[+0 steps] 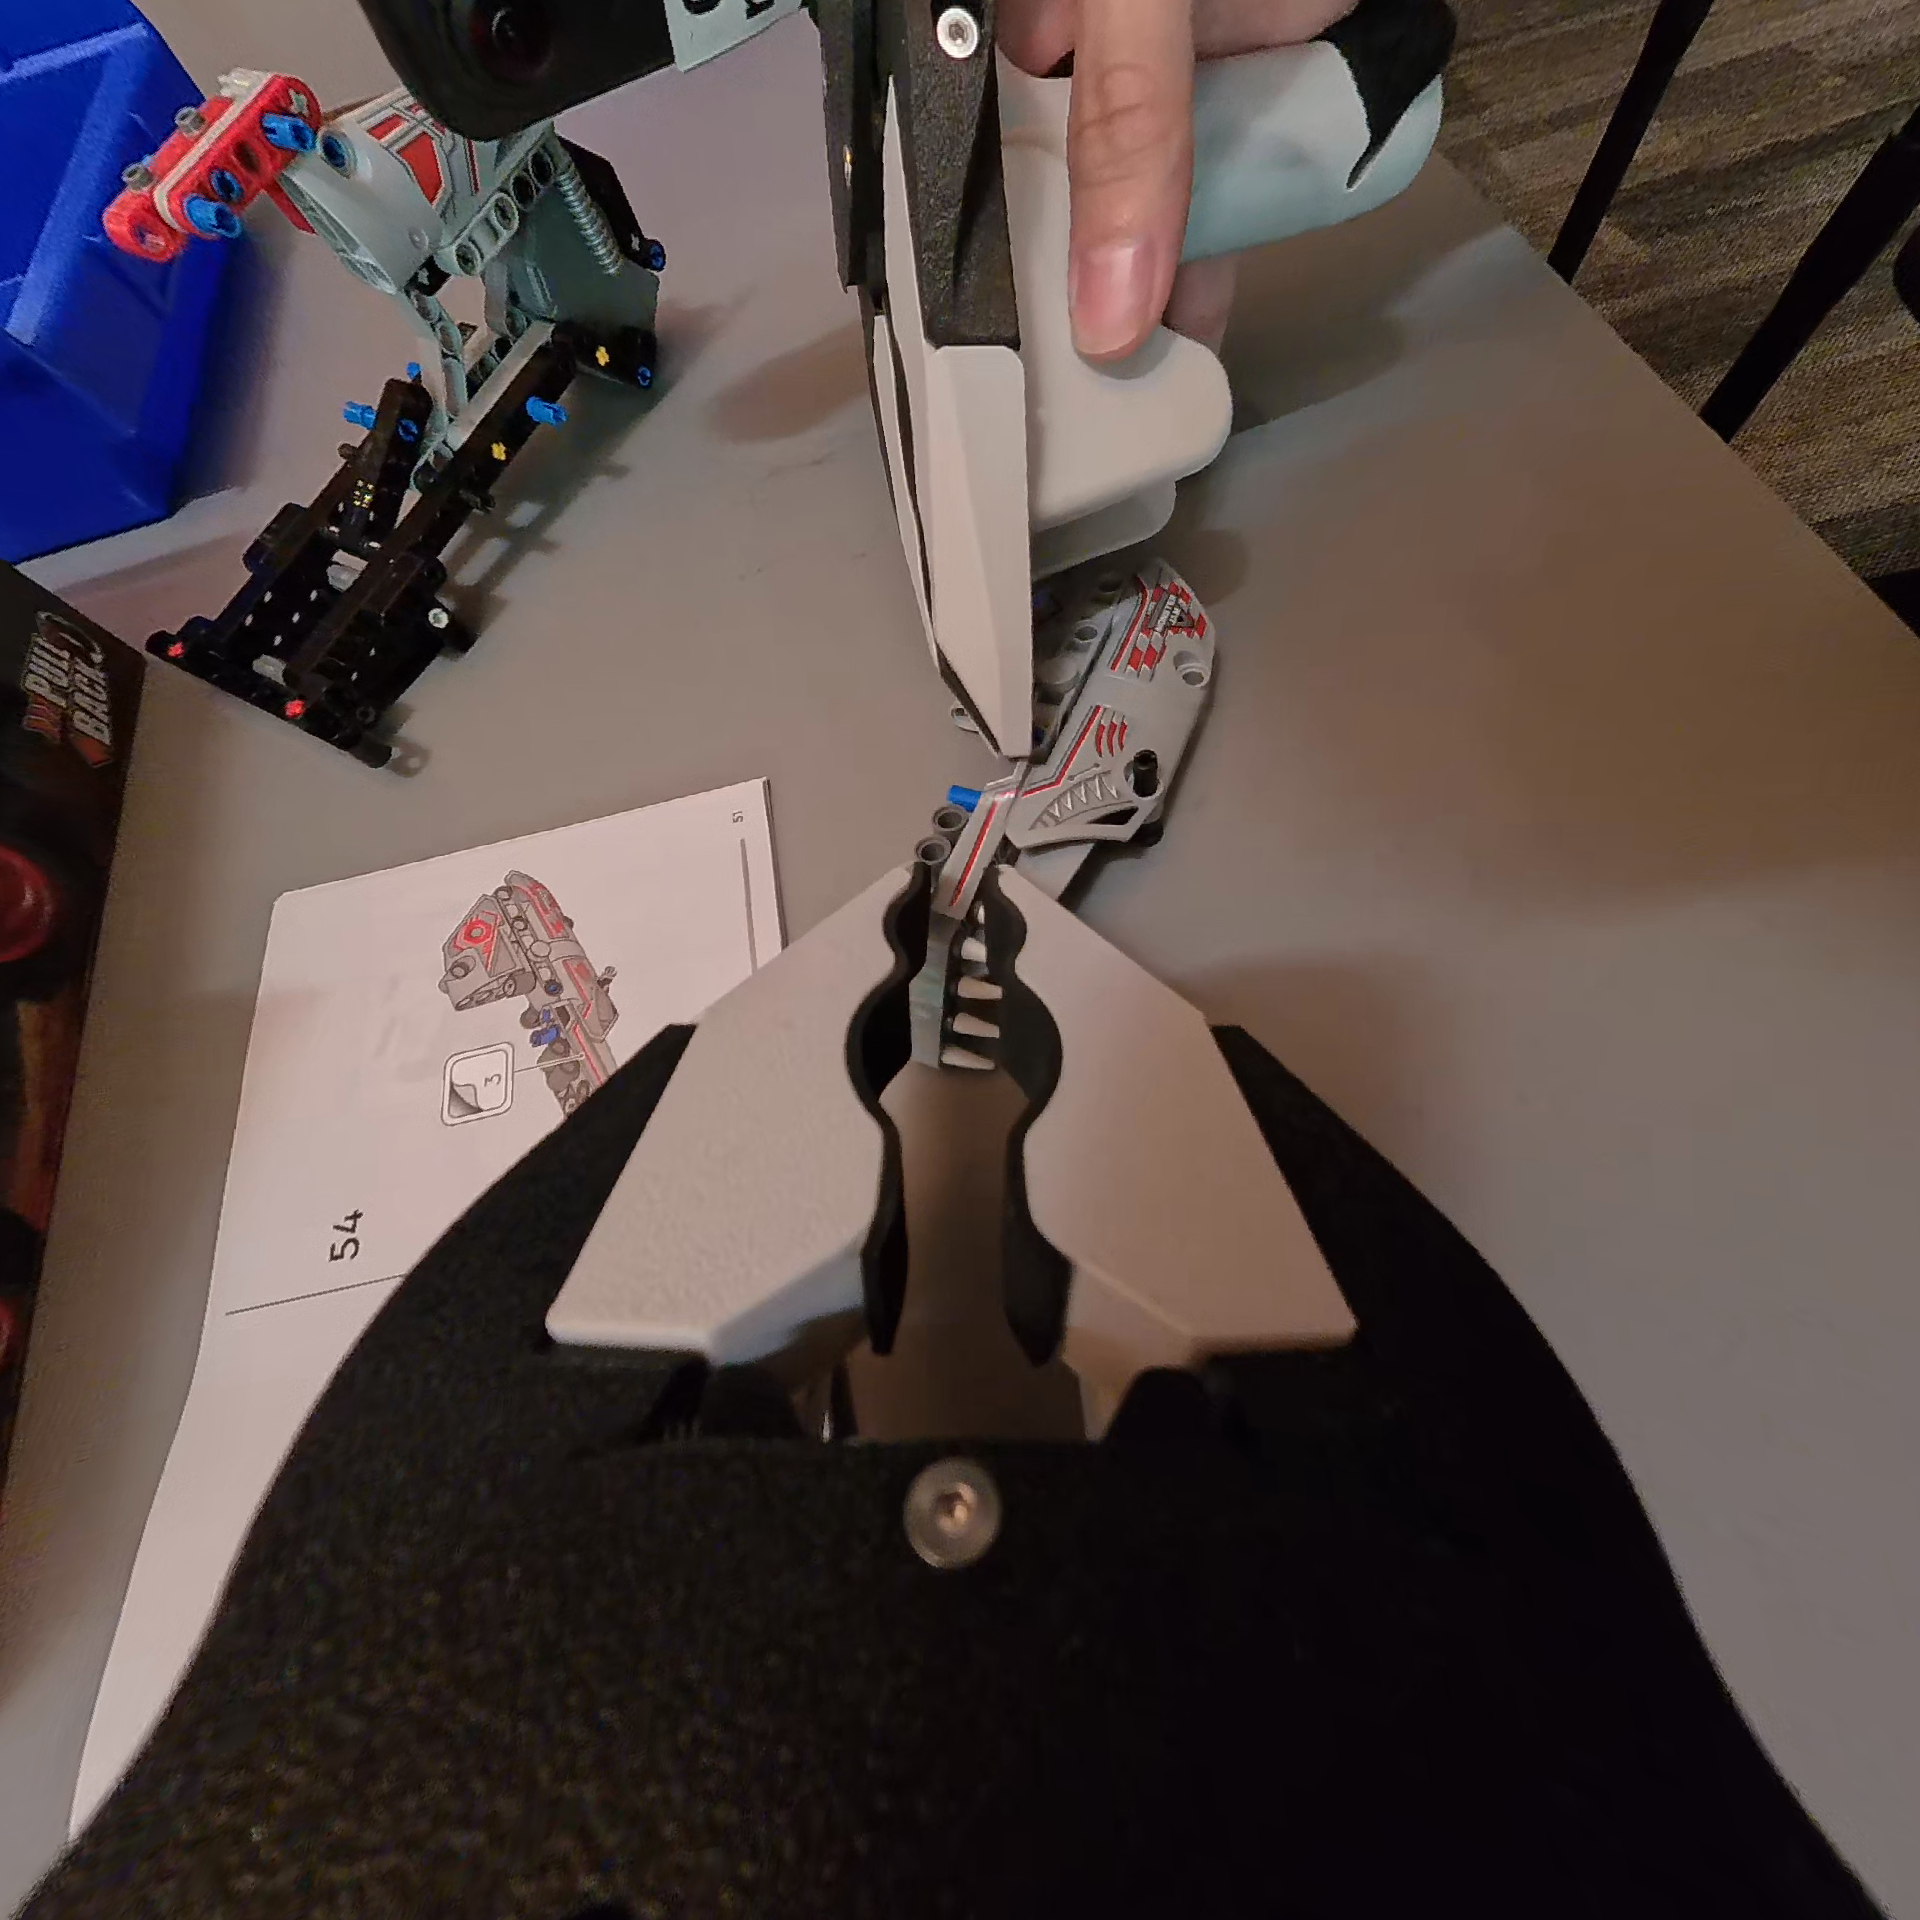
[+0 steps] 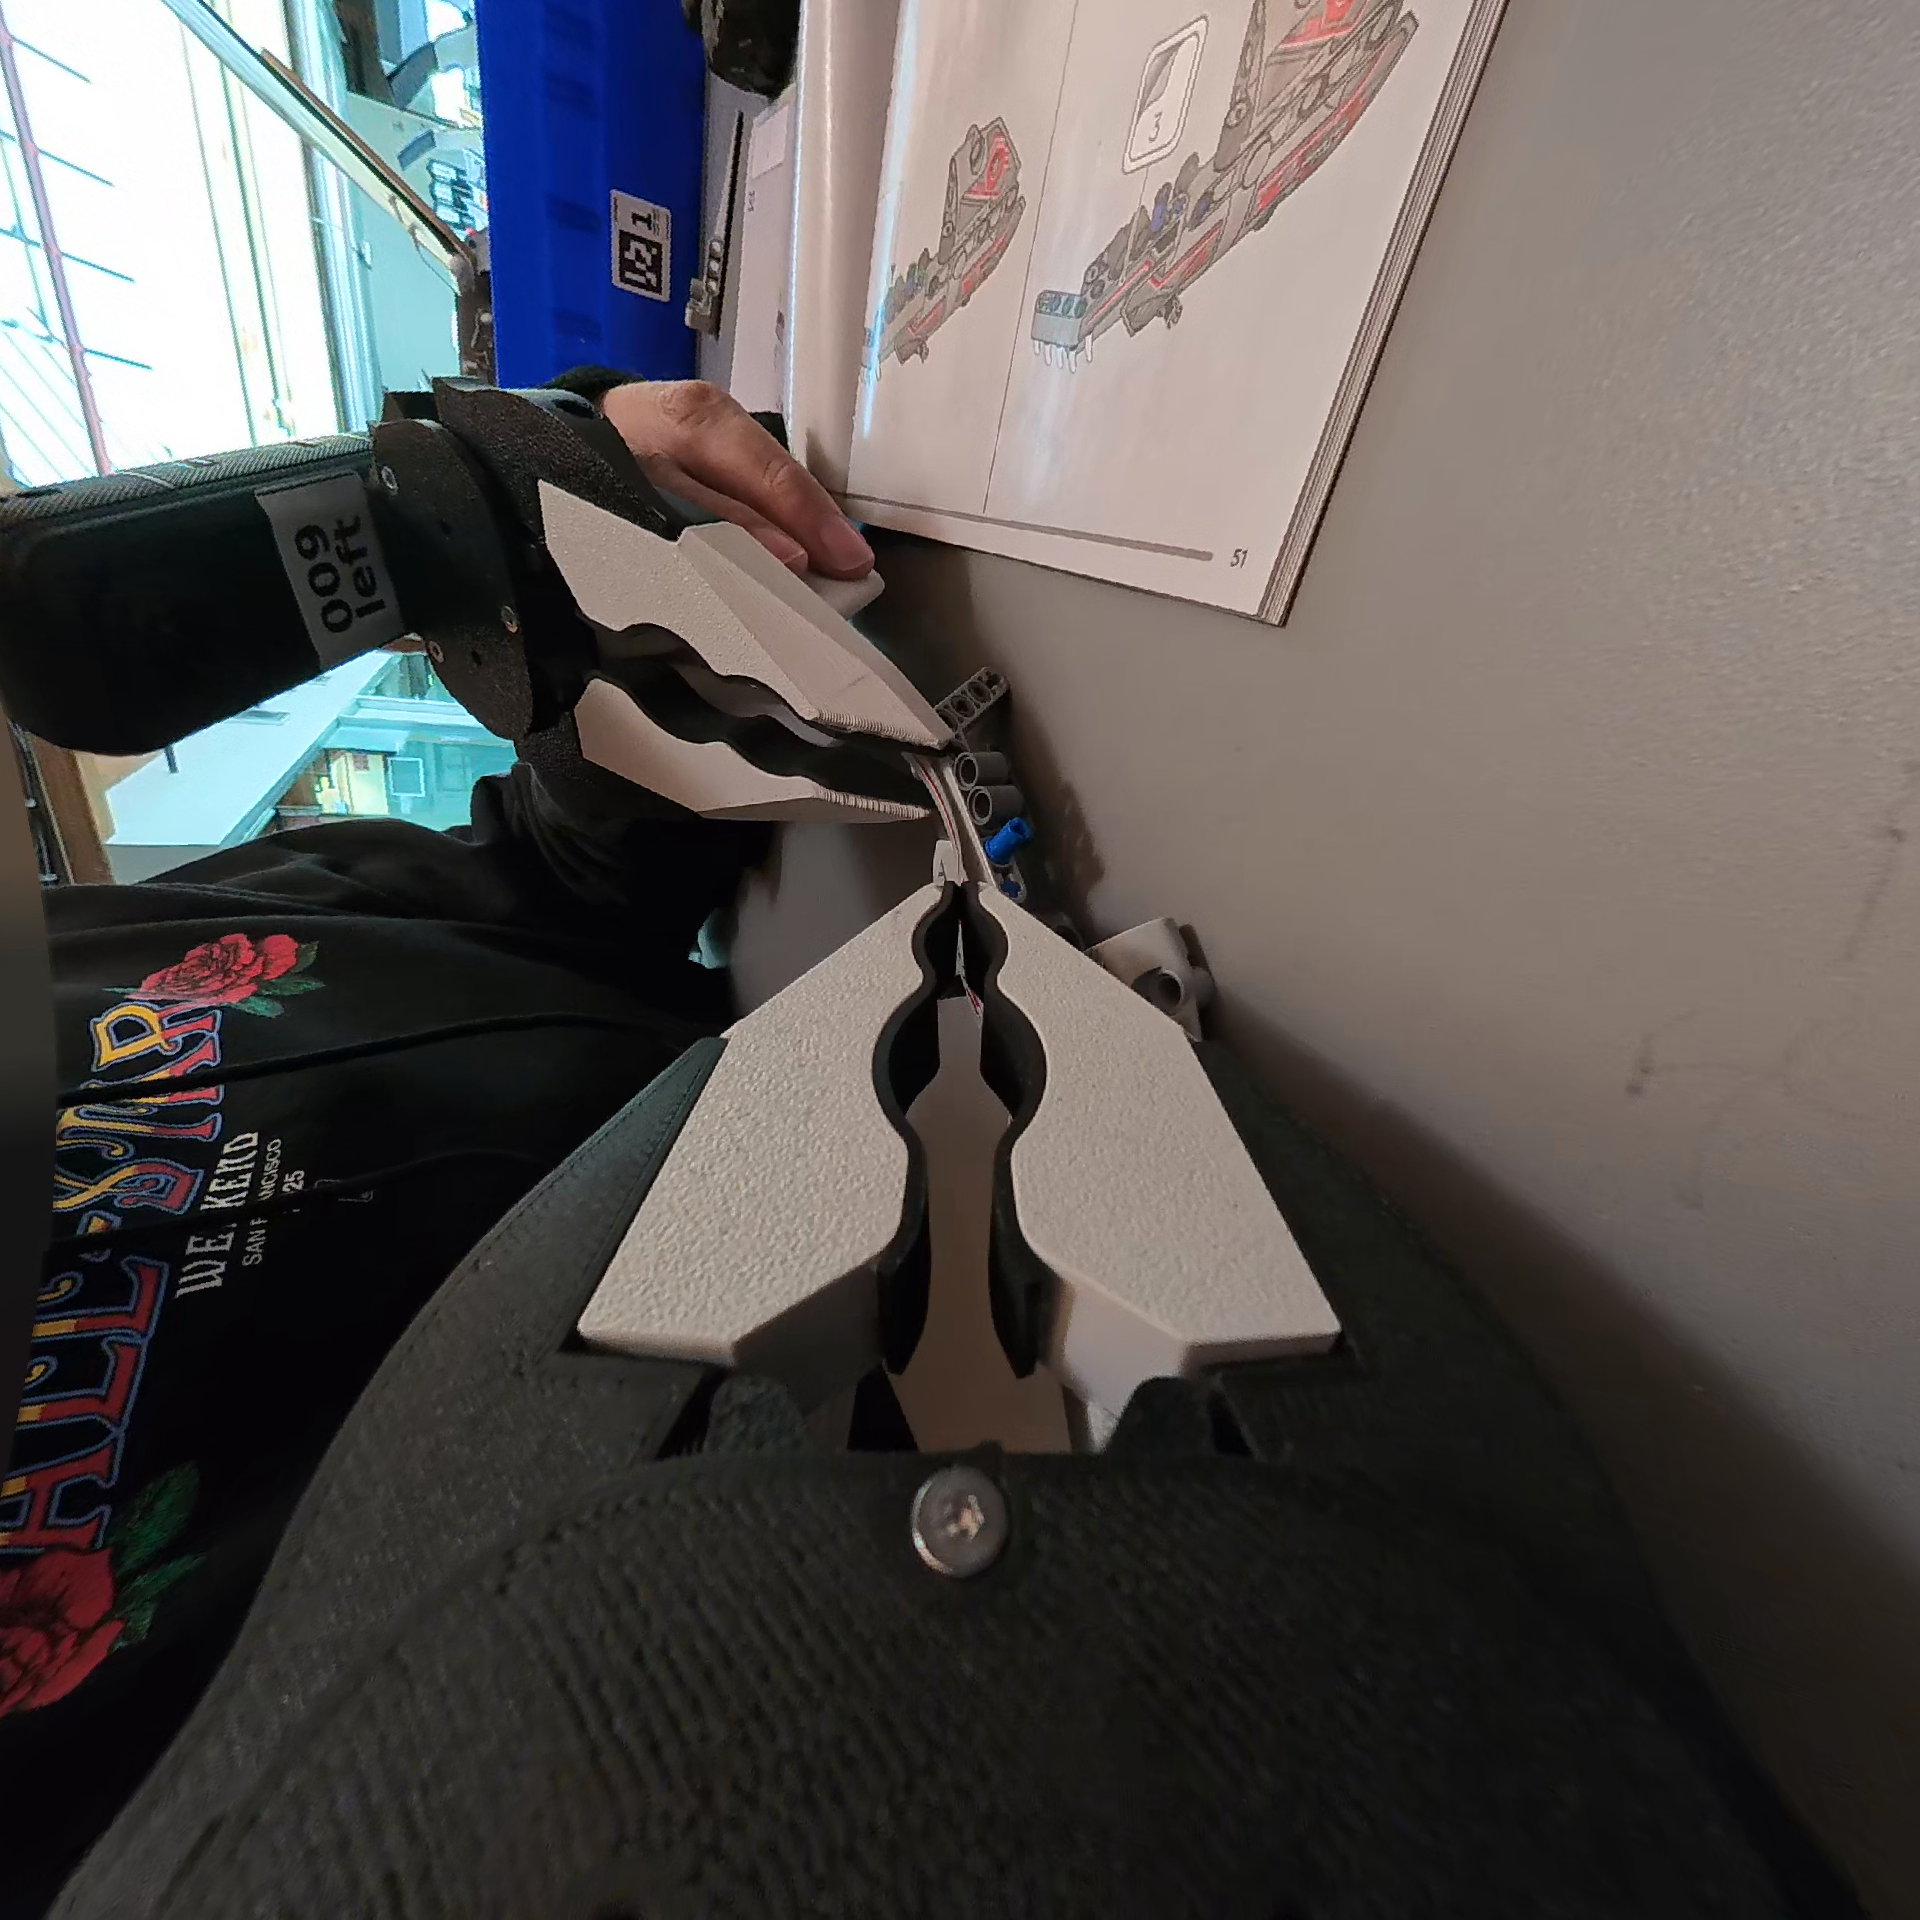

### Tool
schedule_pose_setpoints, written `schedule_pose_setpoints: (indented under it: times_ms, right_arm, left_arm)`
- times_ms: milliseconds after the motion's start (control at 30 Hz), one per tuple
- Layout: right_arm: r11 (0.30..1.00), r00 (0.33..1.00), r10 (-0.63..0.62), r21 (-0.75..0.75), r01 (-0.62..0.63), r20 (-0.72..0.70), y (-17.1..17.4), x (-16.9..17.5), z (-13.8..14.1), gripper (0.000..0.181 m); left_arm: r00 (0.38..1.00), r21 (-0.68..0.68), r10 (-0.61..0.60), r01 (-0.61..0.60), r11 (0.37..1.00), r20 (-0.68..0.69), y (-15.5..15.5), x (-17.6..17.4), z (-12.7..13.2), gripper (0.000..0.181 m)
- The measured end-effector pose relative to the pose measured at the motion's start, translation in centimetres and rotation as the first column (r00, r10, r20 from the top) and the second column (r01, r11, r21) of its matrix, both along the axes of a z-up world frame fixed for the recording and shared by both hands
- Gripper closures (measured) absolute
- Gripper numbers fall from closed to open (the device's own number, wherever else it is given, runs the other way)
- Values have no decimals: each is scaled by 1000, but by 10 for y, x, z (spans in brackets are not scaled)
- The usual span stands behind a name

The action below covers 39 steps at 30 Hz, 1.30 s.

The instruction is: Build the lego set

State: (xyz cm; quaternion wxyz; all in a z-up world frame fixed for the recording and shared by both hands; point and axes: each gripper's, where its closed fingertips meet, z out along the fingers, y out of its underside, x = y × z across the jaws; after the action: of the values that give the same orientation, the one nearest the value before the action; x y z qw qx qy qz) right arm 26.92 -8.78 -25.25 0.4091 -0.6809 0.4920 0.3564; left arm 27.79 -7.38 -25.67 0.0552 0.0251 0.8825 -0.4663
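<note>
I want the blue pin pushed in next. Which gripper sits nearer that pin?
Right, narrowly. The right gripper pinches the grey panel right beside the blue pin; the left gripper grips the same assembly slightly farther along it.

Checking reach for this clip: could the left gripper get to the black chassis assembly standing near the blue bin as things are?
Probably not right now. The left gripper is shut on the grey panel piece, which the right gripper also pinches. The table between it and the black chassis assembly looks free, so it must let go first.
</note>
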Motion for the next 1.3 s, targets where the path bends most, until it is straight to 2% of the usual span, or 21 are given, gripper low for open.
schedule_pose_setpoints:
  times_ms: [300, 600, 1300]
  right_arm:
    - [1000, 1000, -17, 6, 17, -2, 0, 2, 1, 181]
    - [1000, 1000, -16, 15, 16, -2, 0, 1, 2, 181]
    - [995, 998, -54, 81, 52, 22, 3, 4, 13, 181]
  left_arm:
    - [999, -4, 26, -27, 1000, -30, 1, 3, 0, 171]
    - [987, -4, 74, -76, 997, -142, 2, 6, -1, 170]
    - [993, -6, 58, -59, 998, -106, 2, 4, 0, 166]
